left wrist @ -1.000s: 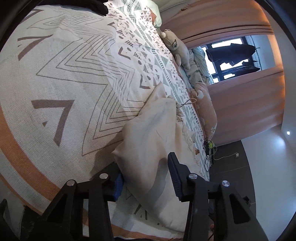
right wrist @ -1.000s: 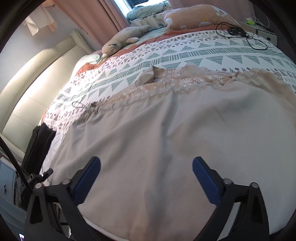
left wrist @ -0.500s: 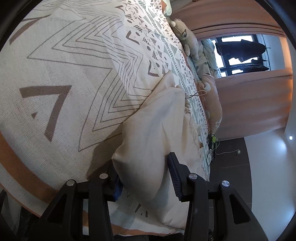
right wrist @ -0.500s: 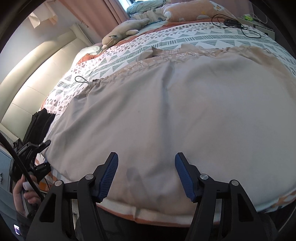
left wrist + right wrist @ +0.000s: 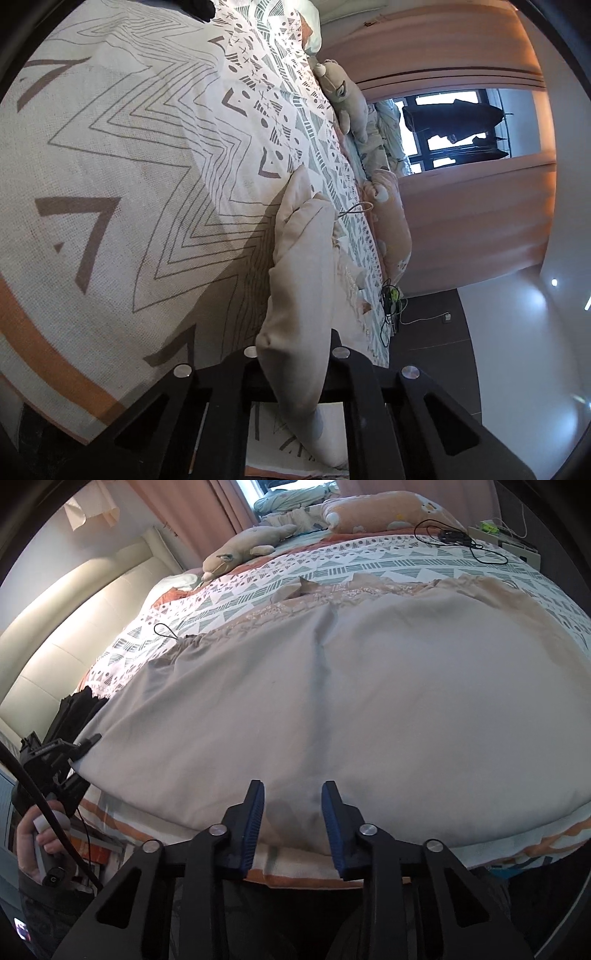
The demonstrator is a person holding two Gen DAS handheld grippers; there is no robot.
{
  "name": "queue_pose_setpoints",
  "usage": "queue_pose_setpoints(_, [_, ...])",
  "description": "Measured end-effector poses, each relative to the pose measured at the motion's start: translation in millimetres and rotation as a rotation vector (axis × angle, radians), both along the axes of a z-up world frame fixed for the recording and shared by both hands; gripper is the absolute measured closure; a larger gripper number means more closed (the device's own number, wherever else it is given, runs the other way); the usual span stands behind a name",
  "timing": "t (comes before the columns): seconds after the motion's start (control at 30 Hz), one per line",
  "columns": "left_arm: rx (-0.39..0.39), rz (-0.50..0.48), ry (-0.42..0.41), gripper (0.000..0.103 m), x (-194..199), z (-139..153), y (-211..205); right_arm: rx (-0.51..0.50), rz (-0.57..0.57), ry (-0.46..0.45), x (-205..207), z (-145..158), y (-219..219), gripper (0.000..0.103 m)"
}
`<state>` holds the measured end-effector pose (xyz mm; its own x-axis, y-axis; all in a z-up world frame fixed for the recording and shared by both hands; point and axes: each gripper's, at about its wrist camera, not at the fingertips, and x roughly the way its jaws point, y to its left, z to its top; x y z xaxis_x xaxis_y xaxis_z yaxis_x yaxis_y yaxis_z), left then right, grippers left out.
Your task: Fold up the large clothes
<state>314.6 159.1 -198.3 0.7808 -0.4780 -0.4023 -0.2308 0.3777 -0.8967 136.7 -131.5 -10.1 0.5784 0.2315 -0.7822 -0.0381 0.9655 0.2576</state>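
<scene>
A large beige garment (image 5: pixel 351 701) lies spread flat over the patterned bedspread (image 5: pixel 332 565), its gathered waistband toward the far side. My right gripper (image 5: pixel 291 805) sits at the garment's near hem, its blue-padded jaws narrowed around a small fold of the hem but still apart. In the left wrist view, my left gripper (image 5: pixel 291 354) is shut on the garment's corner (image 5: pixel 299 295), which bunches up between the fingers and hangs past them. That left gripper also shows at the garment's left edge in the right wrist view (image 5: pixel 55 760).
A plush toy (image 5: pixel 243 550) and an orange pillow (image 5: pixel 388 513) lie at the bed's far side. A black cable (image 5: pixel 458 539) lies on the far right of the bedspread. Dark folded cloth (image 5: pixel 74 709) sits at the left. A cream headboard (image 5: pixel 74 609) stands left.
The left gripper's jaws have closed on the garment's corner and lifted it. The right gripper's jaws have narrowed steadily from wide open while it moved to the near hem.
</scene>
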Motion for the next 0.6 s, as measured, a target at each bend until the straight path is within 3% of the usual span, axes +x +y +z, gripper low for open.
queue_pose_setpoints(0.37, [0.026, 0.026, -0.09, 0.094, -25.4, 39.2, 13.2, 0.005, 0.018, 0.028, -3.8, -1.8, -4.3, 0.077])
queue_pose_setpoints(0.6, [0.021, -0.035, -0.131, 0.094, -14.9, 60.3, 0.4, 0.018, 0.038, 0.072, 14.9, -22.5, 5.1, 0.077])
